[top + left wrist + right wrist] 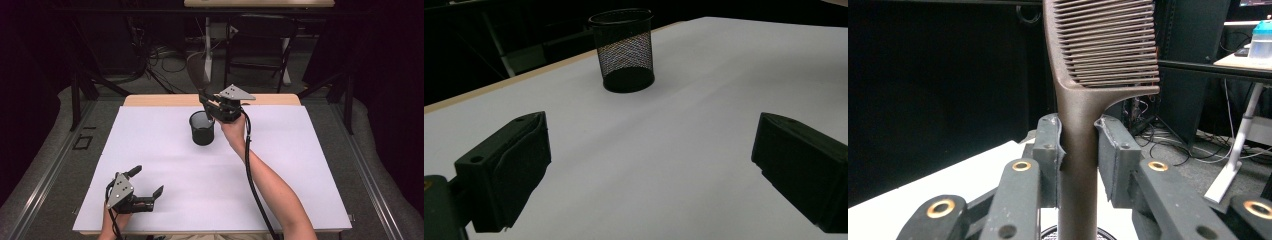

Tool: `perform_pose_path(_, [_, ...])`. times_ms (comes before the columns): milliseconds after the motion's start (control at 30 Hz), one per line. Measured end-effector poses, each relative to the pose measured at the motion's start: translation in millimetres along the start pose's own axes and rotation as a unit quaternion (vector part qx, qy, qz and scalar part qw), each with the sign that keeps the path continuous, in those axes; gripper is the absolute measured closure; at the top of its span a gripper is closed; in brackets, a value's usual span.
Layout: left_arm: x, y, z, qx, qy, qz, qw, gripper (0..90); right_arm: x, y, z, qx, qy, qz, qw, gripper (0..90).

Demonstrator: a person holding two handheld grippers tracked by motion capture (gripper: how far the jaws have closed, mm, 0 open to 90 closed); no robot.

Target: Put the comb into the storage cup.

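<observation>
Here, a person works at a table (150, 150) covered in white, a two-jaw gripper in each hand. The right gripper (212, 103), toward the far side, has its jaws pressed against the handle of a brown comb (1083, 115), held upright with the teeth at the top. Its handle points down over a black mesh pen cup (202, 128) standing upright near the table's middle, just beside that gripper. The left gripper (148, 184) sits at the near left corner, jaws spread wide with nothing between them, well apart from the cup.
</observation>
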State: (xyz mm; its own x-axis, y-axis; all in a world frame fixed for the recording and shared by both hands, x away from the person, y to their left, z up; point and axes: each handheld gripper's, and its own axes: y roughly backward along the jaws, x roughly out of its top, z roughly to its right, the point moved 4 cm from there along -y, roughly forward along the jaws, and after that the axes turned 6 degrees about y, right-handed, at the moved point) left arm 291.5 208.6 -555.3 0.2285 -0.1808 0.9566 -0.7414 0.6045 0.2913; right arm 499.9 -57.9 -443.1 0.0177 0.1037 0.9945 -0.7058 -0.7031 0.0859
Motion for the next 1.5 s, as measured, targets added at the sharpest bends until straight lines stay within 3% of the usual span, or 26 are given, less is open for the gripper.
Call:
perform_pose_path(1200, [-0.2, 1.1, -0.3, 0.002, -0.001, 0.000, 1.0000, 2.8, -5.4, -23.5, -3.0, -0.009, 0.004, 0.008, 0.9999, 72.8])
perform_pose_path(1500, [-0.3, 1.2, -0.2, 0.002, 0.000, 0.001, 1.0000, 2.8, -11.1, -27.7, -2.0, -0.010, 0.003, -0.004, 0.9999, 72.7])
